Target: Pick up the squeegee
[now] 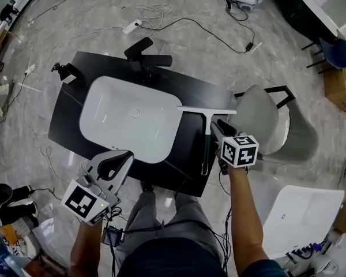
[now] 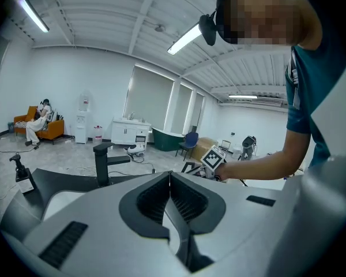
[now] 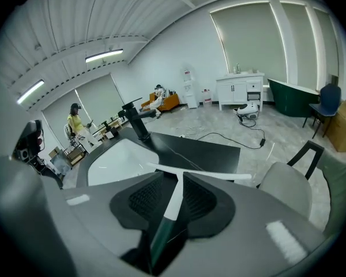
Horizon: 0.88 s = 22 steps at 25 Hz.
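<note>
The squeegee lies along the right edge of the black counter, white blade at the far end and dark green handle pointing toward me. My right gripper hangs low over the handle. In the right gripper view the squeegee runs between the jaws of my right gripper, with a gap on each side, so the jaws stand open around it. My left gripper is at the counter's front left edge, beside the white sink. In its own view the left gripper is shut with nothing in it.
A black faucet stands behind the sink, and a small black dispenser sits at the counter's far left corner. A grey chair stands close to the right of the counter. Cables lie on the floor beyond.
</note>
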{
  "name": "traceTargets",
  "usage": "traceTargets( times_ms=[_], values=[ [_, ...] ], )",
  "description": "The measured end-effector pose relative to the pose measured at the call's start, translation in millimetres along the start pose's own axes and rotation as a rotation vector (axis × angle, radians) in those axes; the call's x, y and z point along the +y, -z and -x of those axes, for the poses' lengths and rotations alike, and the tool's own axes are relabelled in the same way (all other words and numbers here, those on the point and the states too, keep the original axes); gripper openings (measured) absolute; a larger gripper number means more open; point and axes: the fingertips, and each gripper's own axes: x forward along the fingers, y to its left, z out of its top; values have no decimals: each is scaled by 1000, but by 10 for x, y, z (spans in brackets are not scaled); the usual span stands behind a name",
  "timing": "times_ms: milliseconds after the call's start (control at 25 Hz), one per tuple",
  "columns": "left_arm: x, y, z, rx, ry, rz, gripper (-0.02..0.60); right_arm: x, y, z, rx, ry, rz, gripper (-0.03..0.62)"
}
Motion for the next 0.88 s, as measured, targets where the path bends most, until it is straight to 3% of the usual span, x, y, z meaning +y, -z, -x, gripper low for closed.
traceTargets(
  times_ms=[200,880],
  values=[
    [77,144,-95,40,-8,8,6,-51,179,-219,46,-4,5,167],
    [226,467,-228,52,-2,66,6,-140,520,-663,135,37,-23,178]
  ],
)
